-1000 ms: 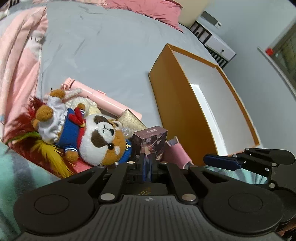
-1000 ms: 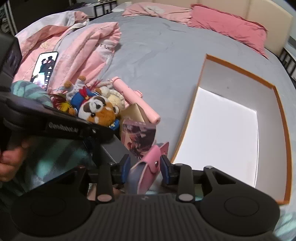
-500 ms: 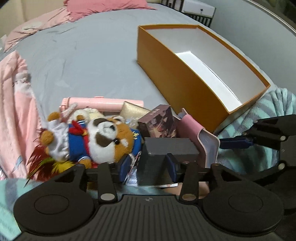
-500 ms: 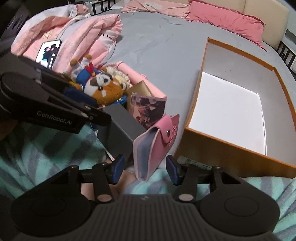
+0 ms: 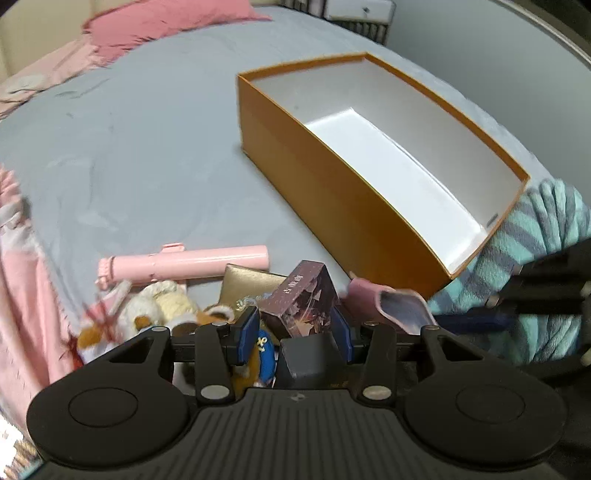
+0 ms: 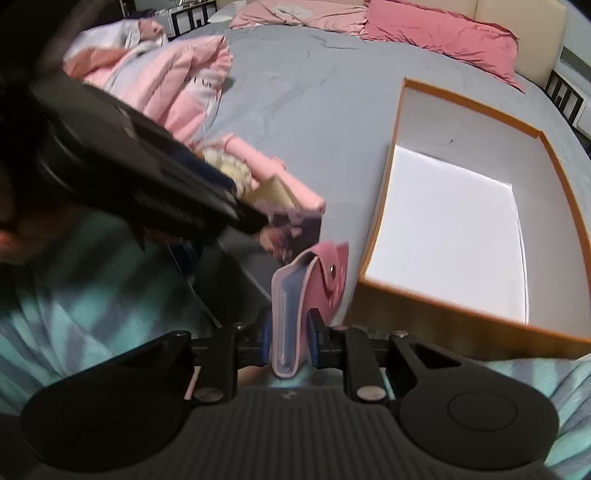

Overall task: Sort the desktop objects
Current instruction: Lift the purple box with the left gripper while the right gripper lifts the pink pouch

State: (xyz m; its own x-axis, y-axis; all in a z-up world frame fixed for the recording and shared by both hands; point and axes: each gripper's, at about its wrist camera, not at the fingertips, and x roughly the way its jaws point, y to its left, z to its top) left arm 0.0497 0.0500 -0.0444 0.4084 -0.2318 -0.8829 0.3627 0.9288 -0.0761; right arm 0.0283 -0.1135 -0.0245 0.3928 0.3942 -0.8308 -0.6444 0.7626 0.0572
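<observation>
My right gripper (image 6: pixel 289 341): jaws have just been closing and now press on the pink card wallet (image 6: pixel 314 284), which stands upright between the blue pads, its snap flap facing the box and its clear sleeves showing at the near edge. My left gripper (image 5: pixel 293 328): jaws stand about half apart after opening; a dark grey box (image 5: pixel 304 356) sits low between them, and whether the pads press it I cannot tell. Just beyond the left pads, a small purple printed carton (image 5: pixel 301 302), tilted on one corner. Beside it to the left, a gold padded pouch (image 5: pixel 245 284), and a plush toy (image 5: pixel 162 310) of cream, brown and blue fur, partly hidden behind my left finger. Behind these, a smooth pink tube-shaped case (image 5: pixel 188 260) lying flat on the grey bedsheet (image 5: pixel 147 147). To the right, an open rectangular orange box (image 5: pixel 332 192), stiff card, white inside, nothing in it; the wallet is just beside its near corner, outside it. Teal striped fleece (image 5: pixel 535 236) lies against the box's near end. In the right wrist view the left gripper's black body, blurred, crosses in front of the toy heap. Pink quilt (image 6: pixel 173 85) bunched at the far left; pink pillows (image 6: pixel 439 33) at the bedhead.
</observation>
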